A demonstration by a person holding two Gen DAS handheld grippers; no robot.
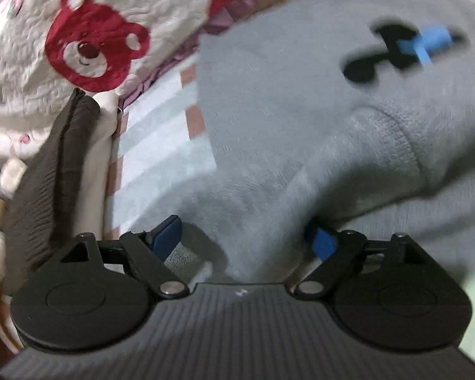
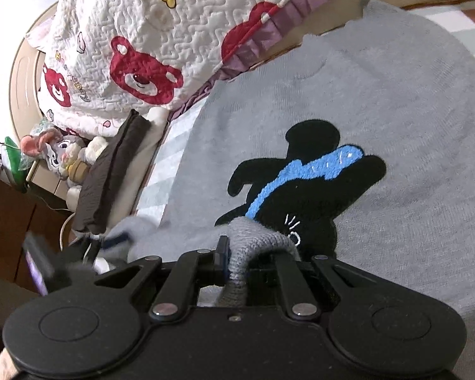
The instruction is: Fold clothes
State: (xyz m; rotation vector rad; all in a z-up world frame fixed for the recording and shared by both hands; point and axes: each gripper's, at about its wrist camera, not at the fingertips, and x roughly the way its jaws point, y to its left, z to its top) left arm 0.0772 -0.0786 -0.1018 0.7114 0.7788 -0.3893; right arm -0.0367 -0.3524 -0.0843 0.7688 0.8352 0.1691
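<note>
A bed with a pale striped sheet (image 2: 161,171) carries the grey sweater (image 2: 395,101) — at upper left a bear-print quilt (image 2: 161,31), below it a folded dark garment (image 2: 110,174).

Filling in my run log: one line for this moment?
step: fold grey sweater | left tool: open, over sweater fabric | right tool: shut on ribbed cuff

The left wrist view looks forward over the left gripper (image 1: 243,237), very near the grey sweater (image 1: 285,126), with some motion blur. The right wrist view looks over the right gripper (image 2: 253,262) from a little farther and higher. Both views share the sweater's black and blue figure (image 2: 304,183), the bear quilt (image 2: 161,31) and the striped sheet (image 1: 161,145)
</note>
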